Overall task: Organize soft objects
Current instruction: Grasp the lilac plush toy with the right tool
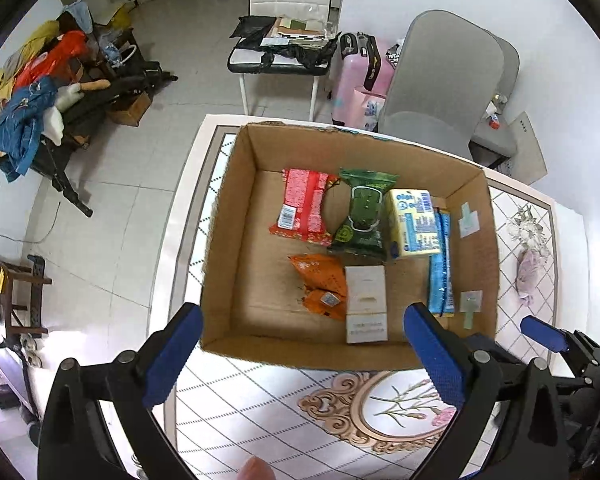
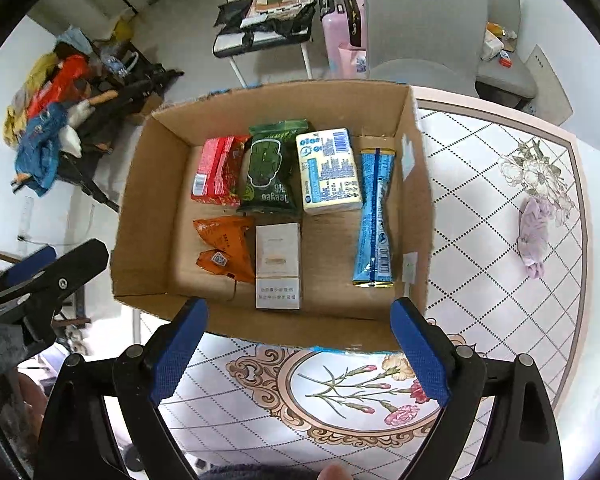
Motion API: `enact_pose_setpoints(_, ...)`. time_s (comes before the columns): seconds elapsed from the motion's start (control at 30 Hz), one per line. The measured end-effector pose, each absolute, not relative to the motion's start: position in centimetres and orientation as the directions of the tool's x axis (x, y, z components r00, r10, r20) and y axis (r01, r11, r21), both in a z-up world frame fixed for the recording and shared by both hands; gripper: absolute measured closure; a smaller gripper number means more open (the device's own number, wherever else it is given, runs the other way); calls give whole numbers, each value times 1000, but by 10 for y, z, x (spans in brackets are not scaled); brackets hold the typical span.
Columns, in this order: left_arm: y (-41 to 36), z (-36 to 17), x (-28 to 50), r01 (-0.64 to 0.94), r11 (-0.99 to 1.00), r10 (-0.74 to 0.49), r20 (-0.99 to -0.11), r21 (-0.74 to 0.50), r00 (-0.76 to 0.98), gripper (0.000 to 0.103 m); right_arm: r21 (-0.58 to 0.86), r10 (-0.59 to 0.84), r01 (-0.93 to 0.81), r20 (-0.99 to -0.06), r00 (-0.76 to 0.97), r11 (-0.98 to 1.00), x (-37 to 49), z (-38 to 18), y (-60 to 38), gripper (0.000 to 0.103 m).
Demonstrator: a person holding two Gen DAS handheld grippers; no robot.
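Left tool [image 1: 302, 344]: spread wide, nothing between the blue pads, held above the near wall of the cardboard box [image 1: 224, 208].
Right tool [image 2: 300, 346]: also spread wide and empty, poised over the same near wall, beside the left tool.
Where the soft things lie: six items are seen on the box floor; one purple cloth bundle [image 2: 534, 236] is left outside on the patterned surface [image 2: 480, 200], well apart from the box's right wall.
Purple cloth bundle, handling: judged very light, limp and crumpled; it would be best pinched at the thick middle of the folds, since an edge would likely trail or slip out.
Red packet [image 2: 216, 170]: one, a soft crinkly wrapper, judged slippery; to be taken across its narrow waist.
Green packet [image 2: 266, 168]: one, puffy film pack, touching the red packet; easily squashed.
Yellow tissue pack [image 2: 328, 170]: one, blocky but yielding, graspable across its short sides.
Blue stick pack [image 2: 374, 216]: one, long and thin, lying along the right wall; likely to bend if held at an end.
Orange pouch [image 2: 224, 248]: one, crumpled, light.
White carton [image 2: 278, 264]: one, the only stiff item, just beside the orange pouch.
Count: seven items in all, one box.
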State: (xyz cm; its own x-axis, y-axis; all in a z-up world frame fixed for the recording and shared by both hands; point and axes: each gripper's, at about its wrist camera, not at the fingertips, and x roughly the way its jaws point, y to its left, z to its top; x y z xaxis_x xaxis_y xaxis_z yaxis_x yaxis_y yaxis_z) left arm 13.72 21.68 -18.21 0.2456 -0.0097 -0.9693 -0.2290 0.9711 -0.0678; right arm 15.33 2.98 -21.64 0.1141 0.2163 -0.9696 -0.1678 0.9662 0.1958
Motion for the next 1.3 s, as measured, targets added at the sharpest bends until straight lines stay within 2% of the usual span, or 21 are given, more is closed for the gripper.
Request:
enact_pose_setpoints(0.2, 181, -193, 147, -235, 972, 26, -973, -30, 230, 0, 199, 194, 20, -971, 137, 980, 172, -222, -67, 9)
enact_pose_setpoints(0.37, 146, -223, 167, -222, 963, 197, -960, 151, 201, 0, 100, 86, 155, -992, 92, 983, 203, -258, -156, 9)
enact_pose_setpoints(0.47, 133, -246, 178, -221, 962, 197, -967, 159, 162, 0, 41, 32, 214, -998, 47, 976, 225, -292, -203, 9)
enact_pose_setpoints(0.63, 112, -277, 190, -202, 964, 198, -975, 175, 102, 0, 32, 42, 279, -999, -32, 960, 253, -350, -245, 9)
enact_pose_setpoints(0.93, 89, -313, 201, -169, 966, 205, -978, 196, 32, 0, 38, 67, 362, -996, -67, 931, 284, -407, -274, 10)
enact_pose_setpoints(1.03, 85, -315, 202, -164, 966, 206, -978, 199, 28, 0, 12, 38, 377, -997, -61, 926, 288, -411, -278, 26)
enact_pose_setpoints(1.07, 84, -316, 202, -163, 967, 204, -979, 198, 26, 0, -5, 17, 373, -998, -56, 928, 289, -410, -277, 38)
enact_pose_setpoints(1.1, 82, -316, 202, -163, 967, 201, -979, 195, 25, 0, -12, 7, 371, -999, -51, 929, 290, -409, -277, 45)
enact_pose_setpoints(1.13, 82, -316, 203, -162, 968, 199, -980, 192, 26, 0, -22, -5, 372, -999, -46, 928, 291, -406, -278, 61)
enact_pose_setpoints(1.3, 80, -311, 200, -157, 971, 188, -982, 181, 30, 0, -28, -11, 320, -998, -55, 947, 287, -401, -273, 66)
